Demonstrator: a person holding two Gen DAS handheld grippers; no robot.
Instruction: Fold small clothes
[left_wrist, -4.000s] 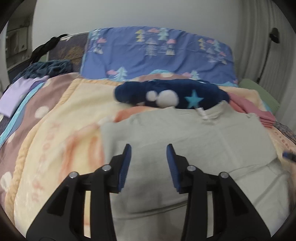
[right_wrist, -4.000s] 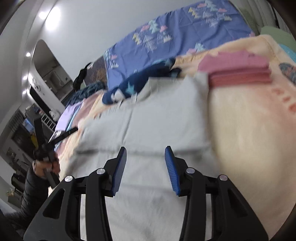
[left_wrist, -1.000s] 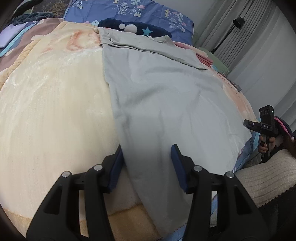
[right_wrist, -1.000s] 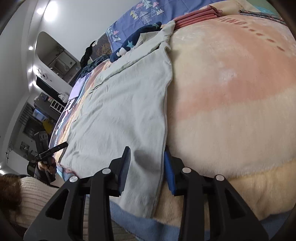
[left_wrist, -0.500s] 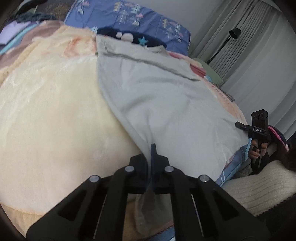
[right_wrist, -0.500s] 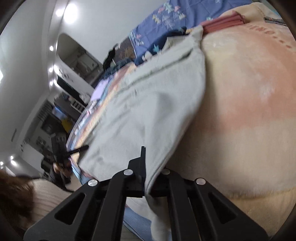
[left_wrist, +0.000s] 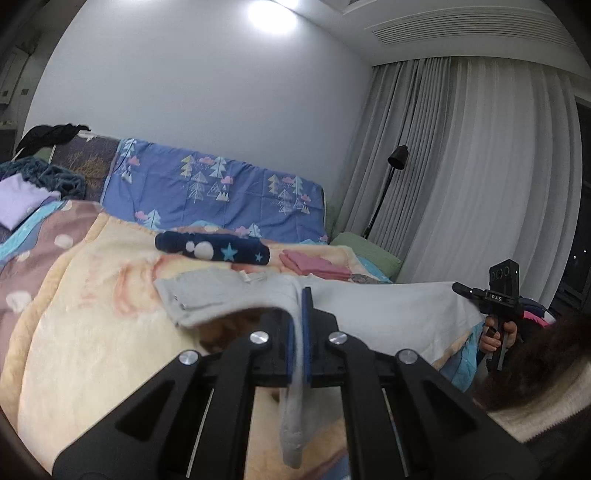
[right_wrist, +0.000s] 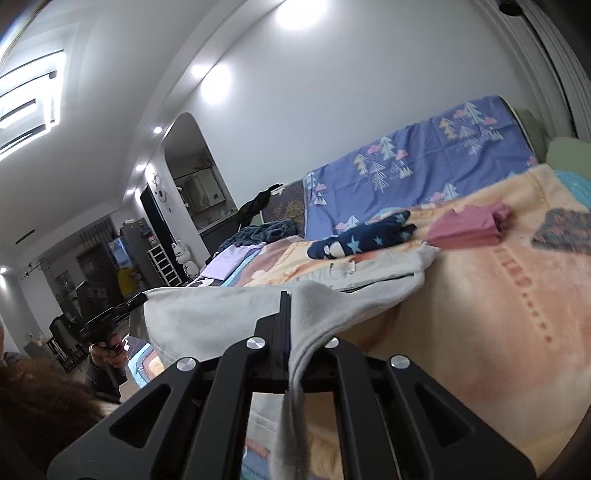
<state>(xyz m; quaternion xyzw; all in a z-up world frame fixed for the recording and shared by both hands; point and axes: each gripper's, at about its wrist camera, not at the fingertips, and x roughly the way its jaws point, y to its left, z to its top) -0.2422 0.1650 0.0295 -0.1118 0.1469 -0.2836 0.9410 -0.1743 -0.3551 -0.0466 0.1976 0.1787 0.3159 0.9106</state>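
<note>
A pale grey shirt (left_wrist: 388, 314) lies on the peach blanket (left_wrist: 92, 332) of a bed, its near hem lifted. My left gripper (left_wrist: 298, 295) is shut on the hem's left corner; a tail of cloth hangs below the jaws. My right gripper (right_wrist: 288, 299) is shut on the hem's right corner of the grey shirt (right_wrist: 221, 314), raised above the blanket (right_wrist: 498, 314). Each gripper shows in the other's view, the right one (left_wrist: 498, 295) and the left one (right_wrist: 110, 314) both hand-held at the bed's near edge. The shirt's collar end rests flat.
A navy star-patterned garment (left_wrist: 214, 249) and a folded pink stack (left_wrist: 314, 266) lie beyond the shirt, also in the right wrist view (right_wrist: 362, 236) (right_wrist: 469, 225). A blue tree-print cover (left_wrist: 214, 192) is at the head. Curtains and a floor lamp (left_wrist: 395, 162) stand right.
Both grippers closed on the shirt's near hem corners about half a second ago and have since lifted it up off the blanket, tilting the views upward.
</note>
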